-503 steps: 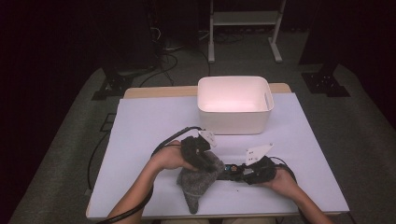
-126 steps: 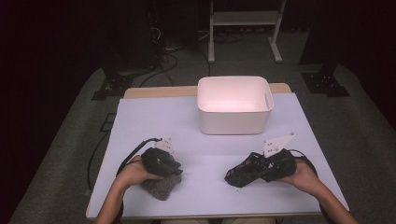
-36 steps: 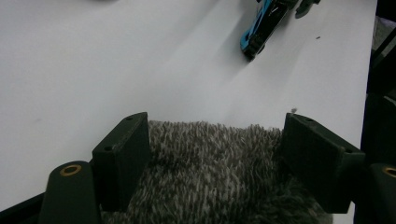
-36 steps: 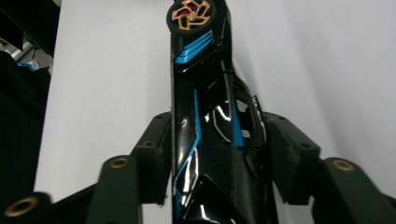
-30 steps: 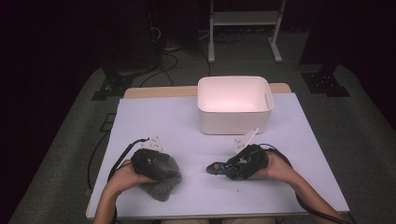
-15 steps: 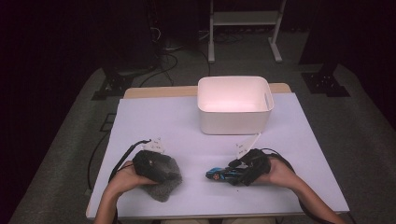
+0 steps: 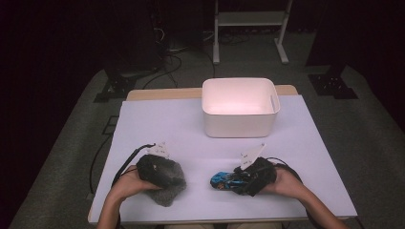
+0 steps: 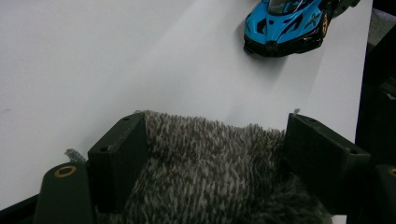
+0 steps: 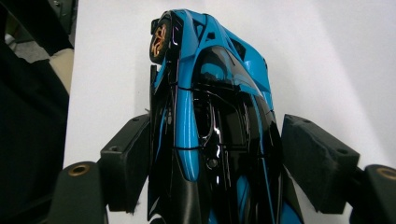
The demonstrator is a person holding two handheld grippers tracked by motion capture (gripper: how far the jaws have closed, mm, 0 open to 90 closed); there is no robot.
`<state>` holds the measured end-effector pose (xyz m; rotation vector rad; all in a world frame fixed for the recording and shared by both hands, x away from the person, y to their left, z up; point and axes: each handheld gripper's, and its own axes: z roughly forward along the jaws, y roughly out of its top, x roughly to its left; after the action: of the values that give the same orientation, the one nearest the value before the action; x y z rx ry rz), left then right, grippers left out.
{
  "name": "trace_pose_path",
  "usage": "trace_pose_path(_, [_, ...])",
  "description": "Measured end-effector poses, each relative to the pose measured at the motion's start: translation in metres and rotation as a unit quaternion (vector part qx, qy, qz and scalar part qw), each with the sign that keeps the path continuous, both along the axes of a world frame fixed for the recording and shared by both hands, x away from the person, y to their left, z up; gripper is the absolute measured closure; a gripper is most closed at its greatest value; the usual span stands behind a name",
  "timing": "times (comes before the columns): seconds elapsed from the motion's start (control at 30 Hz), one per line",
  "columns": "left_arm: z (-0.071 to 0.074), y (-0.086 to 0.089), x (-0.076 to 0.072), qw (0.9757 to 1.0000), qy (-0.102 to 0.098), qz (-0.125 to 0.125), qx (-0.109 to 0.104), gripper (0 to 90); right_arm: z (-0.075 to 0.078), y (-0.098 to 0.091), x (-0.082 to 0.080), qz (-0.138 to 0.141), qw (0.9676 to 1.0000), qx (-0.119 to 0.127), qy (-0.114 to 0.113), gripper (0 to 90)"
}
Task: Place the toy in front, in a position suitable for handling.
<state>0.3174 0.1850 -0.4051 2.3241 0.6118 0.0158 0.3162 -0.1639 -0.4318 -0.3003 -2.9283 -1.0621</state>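
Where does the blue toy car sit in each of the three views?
High view: the car lies on the white table near its front edge, right of centre, nose toward the grey furry cloth.
Left gripper view: the car is at the top right, nose toward the camera.
Right gripper view: the car runs up the centre, between the two jaws.
Shared landmark: the white tabletop under the car.

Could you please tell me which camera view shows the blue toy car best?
The right gripper view: the blue toy car sits large between the right tool's just-opened jaws, a gap on one side. The left gripper view shows its nose at the top edge; the high view shows it small on the table.
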Motion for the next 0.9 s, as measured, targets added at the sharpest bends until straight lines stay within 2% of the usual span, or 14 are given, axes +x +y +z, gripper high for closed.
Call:
trace_pose_path(0.37, [-0.001, 0.0, -0.001, 1.0, 0.003, -0.004, 0.002, 21.2, -0.002, -0.003, -0.007, -0.008, 0.9998, 0.017, -0.011, 23.8])
trace_pose_path(0.43, [0.0, 0.0, 0.0, 1.0, 0.004, -0.004, 0.002, 21.2, -0.002, -0.004, -0.01, -0.006, 0.9996, 0.024, -0.009, 27.3])
trace_pose_path(0.47, [-0.001, 0.0, 0.0, 1.0, 0.003, -0.003, 0.001, 21.2, -0.002, -0.004, -0.012, 0.0, 0.9995, 0.024, -0.019, 27.9])
trace_pose_path(0.57, [0.0, -0.002, 0.0, 1.0, 0.004, -0.007, 0.003, 21.1, 0.0, -0.004, -0.016, 0.003, 0.9994, 0.025, -0.025, 30.2])
trace_pose_path(0.6, [0.0, -0.002, 0.0, 1.0, 0.004, -0.008, 0.004, 21.1, -0.001, -0.003, -0.016, -0.006, 0.9993, 0.01, -0.036, 23.8])
trace_pose_path(0.63, [0.0, -0.003, -0.001, 1.0, 0.004, -0.008, 0.004, 21.1, -0.002, -0.003, -0.015, -0.017, 0.9994, 0.005, -0.028, 24.4])
trace_pose_path(0.8, [-0.001, 0.0, 0.0, 1.0, 0.005, -0.004, 0.001, 20.4, -0.006, -0.008, -0.011, -0.018, 0.9993, 0.033, 0.003, 24.3])
trace_pose_path(0.9, [-0.001, 0.0, 0.0, 1.0, 0.003, -0.004, 0.0, 20.0, -0.007, -0.01, -0.008, -0.02, 0.999, 0.038, 0.009, 23.6])
